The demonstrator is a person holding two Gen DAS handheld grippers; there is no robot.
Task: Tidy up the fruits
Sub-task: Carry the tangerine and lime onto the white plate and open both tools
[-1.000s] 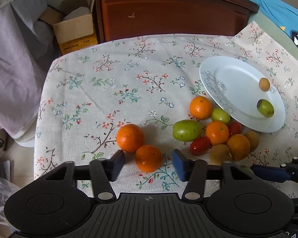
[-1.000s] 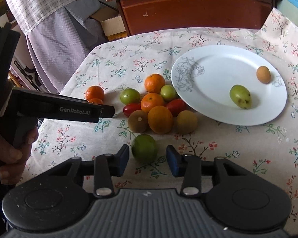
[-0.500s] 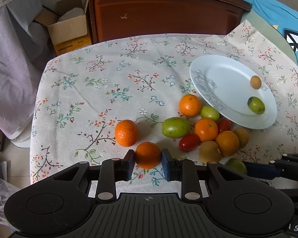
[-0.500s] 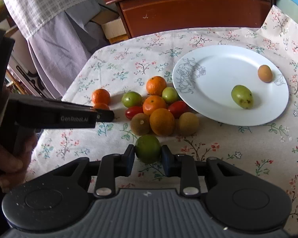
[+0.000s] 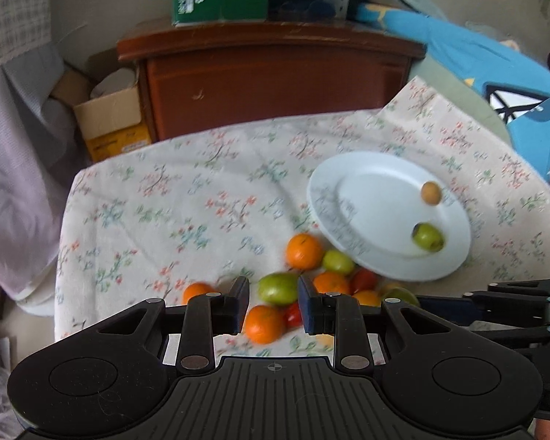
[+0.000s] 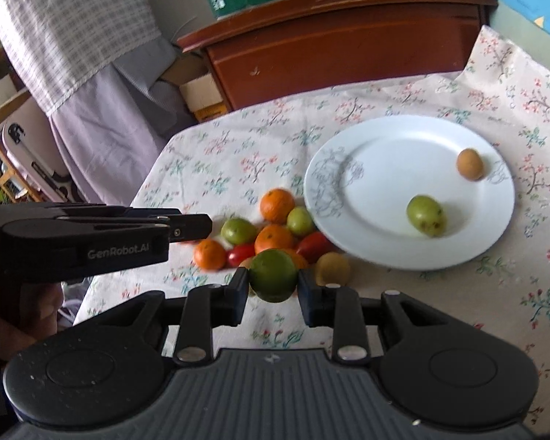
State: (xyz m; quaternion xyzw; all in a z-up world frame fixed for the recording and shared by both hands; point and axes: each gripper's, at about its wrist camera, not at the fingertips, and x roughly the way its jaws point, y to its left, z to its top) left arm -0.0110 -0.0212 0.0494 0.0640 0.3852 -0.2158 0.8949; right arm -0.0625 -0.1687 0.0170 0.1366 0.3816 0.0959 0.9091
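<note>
On flowered tablecloth [image 6: 220,154], white plate [image 6: 385,245] carrying green fruit [image 6: 426,215] and small brown fruit [image 6: 470,164]. Right gripper [image 6: 273,286] clamped on lime [image 6: 273,273], just before fruit pile [image 6: 275,236]. Left gripper [image 5: 273,302] narrow around orange [image 5: 264,324]; cannot tell whether gripping.

A lived-in home: floral tablecloth [image 6: 403,99], wooden dresser [image 6: 341,33] (boxes on top), hanging clothes [image 6: 73,36].

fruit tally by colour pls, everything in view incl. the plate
Orange fruits: 5
Green fruits: 4
Red fruits: 2
Brown fruits: 3, one nearly hidden behind the biggest green one
Total: 14
</note>
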